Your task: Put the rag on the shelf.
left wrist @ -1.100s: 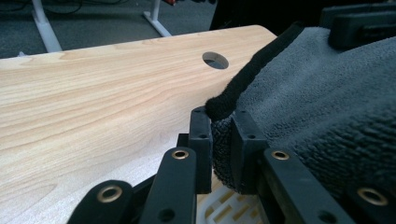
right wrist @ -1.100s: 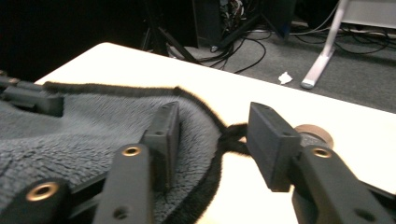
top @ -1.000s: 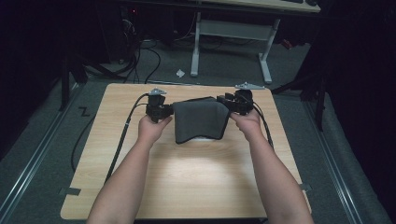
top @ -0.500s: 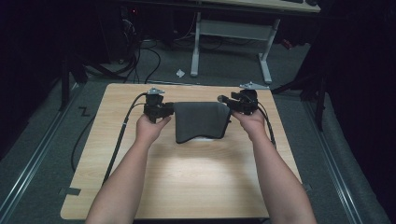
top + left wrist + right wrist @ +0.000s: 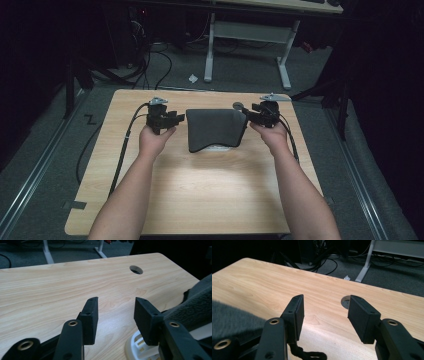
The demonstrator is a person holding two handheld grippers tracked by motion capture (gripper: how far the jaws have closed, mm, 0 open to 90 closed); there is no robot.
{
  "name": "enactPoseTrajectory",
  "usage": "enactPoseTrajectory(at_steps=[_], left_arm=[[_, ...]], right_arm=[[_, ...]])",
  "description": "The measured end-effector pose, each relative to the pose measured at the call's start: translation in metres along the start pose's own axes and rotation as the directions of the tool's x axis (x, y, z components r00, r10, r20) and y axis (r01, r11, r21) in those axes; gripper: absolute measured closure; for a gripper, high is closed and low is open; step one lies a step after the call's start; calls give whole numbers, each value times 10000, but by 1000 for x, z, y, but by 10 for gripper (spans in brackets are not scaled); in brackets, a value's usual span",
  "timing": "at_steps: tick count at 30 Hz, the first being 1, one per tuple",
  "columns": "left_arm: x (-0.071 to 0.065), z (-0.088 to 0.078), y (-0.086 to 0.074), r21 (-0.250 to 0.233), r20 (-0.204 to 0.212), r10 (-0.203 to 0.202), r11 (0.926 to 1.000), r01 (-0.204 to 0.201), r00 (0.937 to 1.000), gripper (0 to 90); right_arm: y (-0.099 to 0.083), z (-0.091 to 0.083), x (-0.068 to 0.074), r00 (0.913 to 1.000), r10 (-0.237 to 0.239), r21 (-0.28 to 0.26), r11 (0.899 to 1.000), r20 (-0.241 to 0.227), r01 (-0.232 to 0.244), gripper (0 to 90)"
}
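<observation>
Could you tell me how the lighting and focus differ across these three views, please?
High view: the wooden table is brightly lit while the surrounding floor falls into near darkness. Left gripper view: the dark cloth and the near jaws look soft, the tabletop grain sharper. Right gripper view: light glares on the wood below the open right gripper.

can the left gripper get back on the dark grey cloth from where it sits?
Probably yes. The left gripper sits open at the left edge of the dark grey folded cloth, its jaws having just opened with nothing between them. In the left gripper view the cloth lies right beside one jaw, nothing in between.
</observation>
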State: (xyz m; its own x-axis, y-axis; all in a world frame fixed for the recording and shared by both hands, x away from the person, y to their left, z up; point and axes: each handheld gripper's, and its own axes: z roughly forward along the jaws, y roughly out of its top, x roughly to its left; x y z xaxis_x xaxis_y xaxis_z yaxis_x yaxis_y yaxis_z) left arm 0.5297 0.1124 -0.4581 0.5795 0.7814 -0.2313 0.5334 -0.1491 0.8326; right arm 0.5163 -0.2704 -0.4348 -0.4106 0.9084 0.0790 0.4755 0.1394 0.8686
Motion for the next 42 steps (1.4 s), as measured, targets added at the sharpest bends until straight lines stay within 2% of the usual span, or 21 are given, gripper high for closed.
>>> enactPoseTrajectory(at_steps=[3,6,12,13,15,16,19,21,23,25,26,29,33,37,39,42], left_arm=[[1,-5,-2,146,-174,222,9997,-219,9996,525],[-1,-16,-8,-194,-334,399,9990,-405,9986,516],[-6,-39,-19,-434,-364,598,9972,-614,9975,504],[-8,-42,-23,-421,-339,639,9970,-653,9974,503],[-12,-51,-33,-417,-379,729,9964,-744,9966,499],[-12,-53,-36,-457,-344,723,9962,-739,9968,496],[-15,-63,-52,-455,-326,680,9965,-695,9971,490],[-17,-67,-60,-384,-266,650,9971,-660,9975,486],[-20,-73,-69,-379,-229,685,9969,-694,9974,483],[-24,-79,-79,-376,-168,692,9969,-698,9975,481],[-26,-81,-83,-367,-126,696,9969,-701,9975,480],[-33,-87,-96,-186,-104,878,9960,-880,9961,474],[-40,-95,-111,-13,137,826,9966,-826,9965,470],[-49,-104,-125,313,252,1078,9936,-1086,9938,456],[-54,-108,-133,453,473,884,9949,-905,9950,451],[-68,-112,-151,516,541,898,9944,-926,9945,433]], right_arm=[[-2,-6,-1,10000,8,-55,10000,-14,-8,473],[-6,-14,1,9999,-110,-300,9995,-20,110,480],[-13,-31,9,9978,-586,-376,9975,319,598,470],[-16,-36,12,9968,-682,-578,9958,412,705,471],[-20,-44,16,9958,-775,-491,9956,478,799,460],[-27,-51,20,9934,-1002,-738,9918,555,1042,461],[-37,-62,27,9901,-1284,-871,9873,564,1330,456],[-43,-69,33,9886,-1389,-669,9875,585,1427,448],[-54,-78,40,9862,-1538,-942,9828,615,1591,449],[-60,-82,47,9861,-1579,-597,9852,509,1608,423],[-65,-84,53,9824,-1778,-341,9831,582,1799,409],[-80,-91,67,9755,-2124,-721,9737,578,2163,424],[-99,-94,84,9725,-2298,-425,9719,390,2314,421],[-117,-94,100,9741,-2258,-120,9741,94,2259,420],[-125,-94,108,9741,-2259,52,9741,-58,2259,417],[-141,-98,118,9778,-2094,182,9777,13,2093,427]])
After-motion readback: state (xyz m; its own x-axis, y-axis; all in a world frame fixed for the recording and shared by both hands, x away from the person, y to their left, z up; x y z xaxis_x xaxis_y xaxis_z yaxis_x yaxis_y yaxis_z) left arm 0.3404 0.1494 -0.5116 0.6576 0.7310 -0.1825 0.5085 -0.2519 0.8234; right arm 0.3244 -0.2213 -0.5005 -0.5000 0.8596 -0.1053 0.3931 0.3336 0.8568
